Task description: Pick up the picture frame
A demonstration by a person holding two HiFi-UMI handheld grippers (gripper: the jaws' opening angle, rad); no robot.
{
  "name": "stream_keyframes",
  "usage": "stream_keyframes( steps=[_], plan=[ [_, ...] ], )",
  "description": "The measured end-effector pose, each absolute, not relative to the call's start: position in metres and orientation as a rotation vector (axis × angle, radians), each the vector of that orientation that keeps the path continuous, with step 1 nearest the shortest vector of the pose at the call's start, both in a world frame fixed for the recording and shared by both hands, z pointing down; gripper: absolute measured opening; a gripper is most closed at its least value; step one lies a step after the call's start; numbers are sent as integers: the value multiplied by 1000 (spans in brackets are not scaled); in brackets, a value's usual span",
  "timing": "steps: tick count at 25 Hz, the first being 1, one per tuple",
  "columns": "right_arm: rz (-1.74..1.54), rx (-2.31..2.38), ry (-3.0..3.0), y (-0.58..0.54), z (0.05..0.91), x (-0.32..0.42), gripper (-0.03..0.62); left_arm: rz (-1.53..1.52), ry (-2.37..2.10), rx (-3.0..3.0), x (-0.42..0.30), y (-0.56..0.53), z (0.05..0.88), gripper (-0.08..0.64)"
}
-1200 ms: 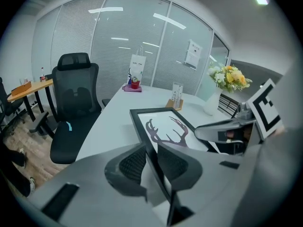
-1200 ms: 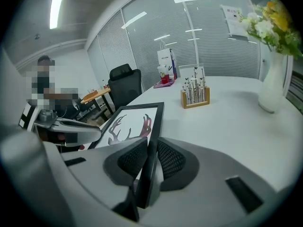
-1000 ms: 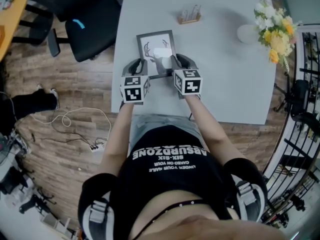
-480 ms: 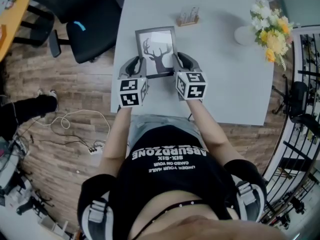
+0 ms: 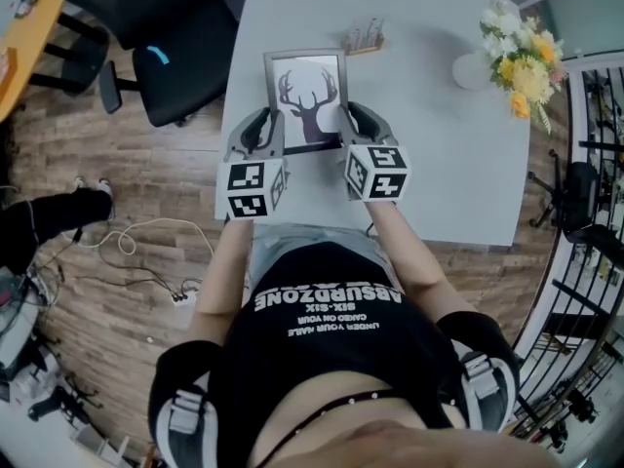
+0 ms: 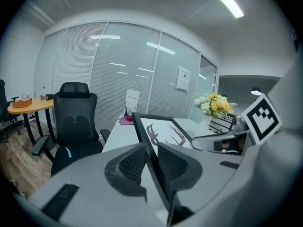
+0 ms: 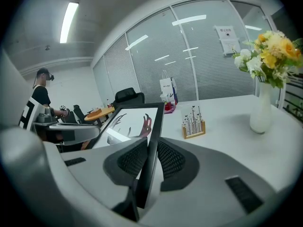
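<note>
1. Both grippers have risen since a second ago, and the black-edged rectangular picture frame with a deer-head print (image 5: pixel 306 96) has come up with them off the light grey table (image 5: pixel 439 164).
2. Left gripper (image 5: pixel 266 133): its ribbed pads press on the frame's left edge, one on each face.
3. Right gripper (image 5: pixel 352 125): its jaws are partly closed and clamp the right edge the same way.
4. The frame hangs between the grippers, print up.
5. Beyond it stands a small wooden holder (image 5: pixel 364 35). A white vase of yellow and white flowers (image 5: pixel 517 52) stands well to the right.
</note>
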State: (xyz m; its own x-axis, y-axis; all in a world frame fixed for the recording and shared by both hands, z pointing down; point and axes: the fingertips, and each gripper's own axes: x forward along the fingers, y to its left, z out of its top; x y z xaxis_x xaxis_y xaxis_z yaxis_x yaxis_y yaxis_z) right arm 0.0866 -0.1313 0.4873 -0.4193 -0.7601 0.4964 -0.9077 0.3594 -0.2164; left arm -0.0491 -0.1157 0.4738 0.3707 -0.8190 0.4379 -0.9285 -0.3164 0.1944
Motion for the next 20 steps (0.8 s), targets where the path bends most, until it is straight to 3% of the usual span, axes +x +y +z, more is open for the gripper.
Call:
stream_keyframes(
  steps=[20],
  plan=[
    [590,1517,-2384,-106,446,90,80,274,-1555,2274,-47,-89,438,87]
  ],
)
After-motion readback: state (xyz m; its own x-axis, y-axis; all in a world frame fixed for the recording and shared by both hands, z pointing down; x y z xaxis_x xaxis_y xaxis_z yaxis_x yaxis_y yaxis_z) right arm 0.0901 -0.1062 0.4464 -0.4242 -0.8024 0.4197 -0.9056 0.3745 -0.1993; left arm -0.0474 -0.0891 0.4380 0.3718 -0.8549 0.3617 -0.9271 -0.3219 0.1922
